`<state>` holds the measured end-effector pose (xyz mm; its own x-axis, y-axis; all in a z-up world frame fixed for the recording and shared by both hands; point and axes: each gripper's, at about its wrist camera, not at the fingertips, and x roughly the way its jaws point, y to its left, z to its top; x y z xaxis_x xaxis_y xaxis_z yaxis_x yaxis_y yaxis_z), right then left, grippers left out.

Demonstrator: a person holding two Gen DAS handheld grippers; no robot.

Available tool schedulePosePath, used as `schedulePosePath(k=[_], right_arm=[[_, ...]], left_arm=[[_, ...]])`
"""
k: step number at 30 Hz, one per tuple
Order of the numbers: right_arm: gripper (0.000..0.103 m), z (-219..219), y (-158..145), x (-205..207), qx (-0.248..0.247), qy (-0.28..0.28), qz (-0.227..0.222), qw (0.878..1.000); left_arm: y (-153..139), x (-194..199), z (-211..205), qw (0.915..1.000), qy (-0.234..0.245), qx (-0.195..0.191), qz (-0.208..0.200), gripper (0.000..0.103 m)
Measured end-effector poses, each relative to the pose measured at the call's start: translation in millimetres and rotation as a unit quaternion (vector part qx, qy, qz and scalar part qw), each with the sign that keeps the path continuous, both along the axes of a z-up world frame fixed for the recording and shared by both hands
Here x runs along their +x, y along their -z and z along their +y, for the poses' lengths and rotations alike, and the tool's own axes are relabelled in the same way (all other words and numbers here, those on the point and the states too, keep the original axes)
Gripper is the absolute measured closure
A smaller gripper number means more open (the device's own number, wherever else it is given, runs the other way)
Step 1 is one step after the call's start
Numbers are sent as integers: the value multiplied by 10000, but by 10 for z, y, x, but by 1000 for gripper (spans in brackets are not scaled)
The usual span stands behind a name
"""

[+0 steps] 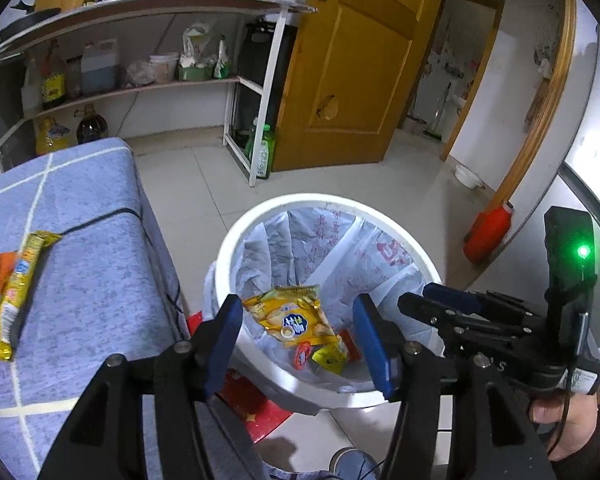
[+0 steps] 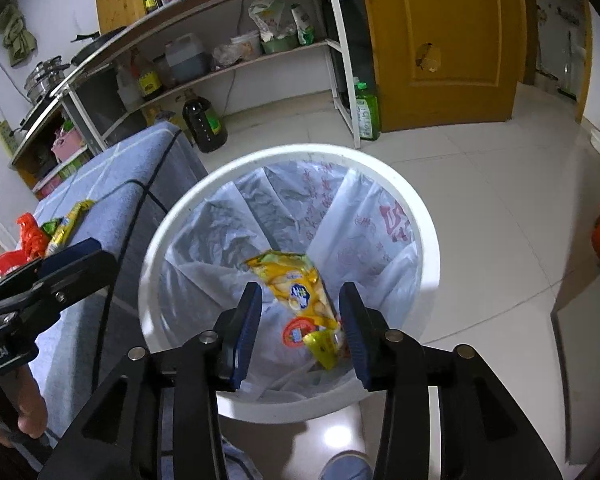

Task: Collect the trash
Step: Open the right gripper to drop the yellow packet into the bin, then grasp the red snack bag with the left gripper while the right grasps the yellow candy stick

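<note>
Both grippers over the white bin (image 1: 236,248), left gripper (image 1: 298,344) and right gripper (image 2: 300,330) jaws apart, empty. Yellow chip bag (image 1: 290,312) already in bin. Remaining long yellow wrapper (image 1: 14,288) lies on the blue table (image 1: 96,264), left of the bin, long axis pointing roughly away from the camera; left gripper probably nearer.

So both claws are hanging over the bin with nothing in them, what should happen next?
Probably swing the left gripper back to the long yellow wrapper on the blue cloth: the yellow snack bag already lies in the white bin, and both grippers are empty.
</note>
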<state>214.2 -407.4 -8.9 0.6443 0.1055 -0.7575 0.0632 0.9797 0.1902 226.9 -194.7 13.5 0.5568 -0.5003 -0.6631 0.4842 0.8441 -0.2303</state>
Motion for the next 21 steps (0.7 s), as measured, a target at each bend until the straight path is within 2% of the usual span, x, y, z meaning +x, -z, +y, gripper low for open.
schedulePosePath(k=[6,11,19,21], right_arm=[[62,250,-284,-41,136,-252,-484,9984],[62,676,-546,-80,230,-745,-881,9931],[62,1412,-654,15,390,-1593,-926,9821],[62,1600,-647,59,393,-1742,-882,9800]], left_arm=[[-162,-138,354,9992,-272,-136,-265,43],[-308,-215,845,9957,-765,-243,-473,43],[-410,-336,1673,9842,-1603,-80,-751,43],[-391,-358,1867,9814,-1755,-56,-780,40]])
